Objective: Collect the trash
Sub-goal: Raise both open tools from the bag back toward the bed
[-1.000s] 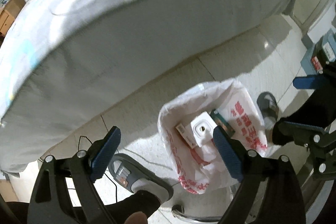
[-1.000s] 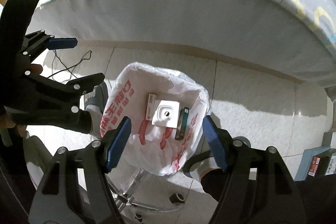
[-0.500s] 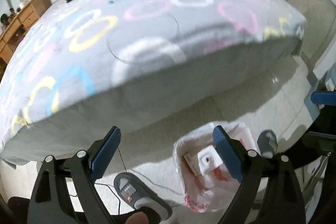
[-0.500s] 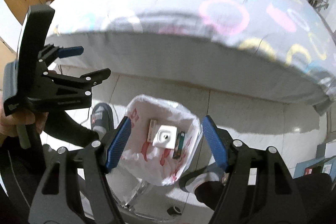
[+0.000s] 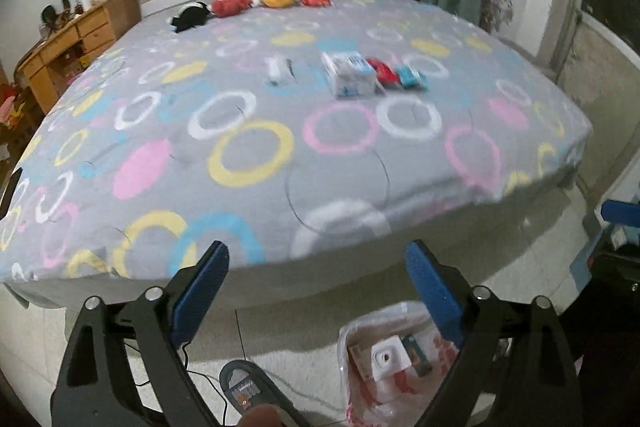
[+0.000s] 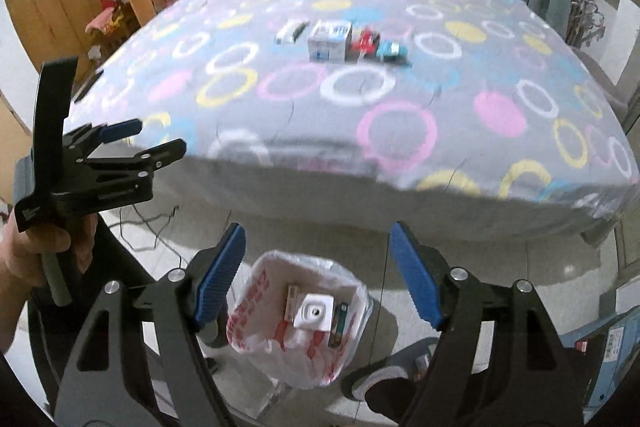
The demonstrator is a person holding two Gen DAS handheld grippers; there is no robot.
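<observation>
looking for more trash now. both the left gripper [image 5: 316, 281] and right gripper [image 6: 318, 267] are empty, jaws opening. the bag [image 6: 260, 311] sits on the floor by the bed [image 5: 248, 187]. next, reach to the boxes [image 5: 352, 75] mid-bed and grab one.

Honestly nothing here reads clearly. The white plastic bag [image 6: 280, 339] on the floor below the bed [image 6: 360, 99] has red printing on it, but the characters are too blurry to make out. The white-and-blue box [image 5: 350, 75] on the bed has blue print, also unreadable.
</observation>
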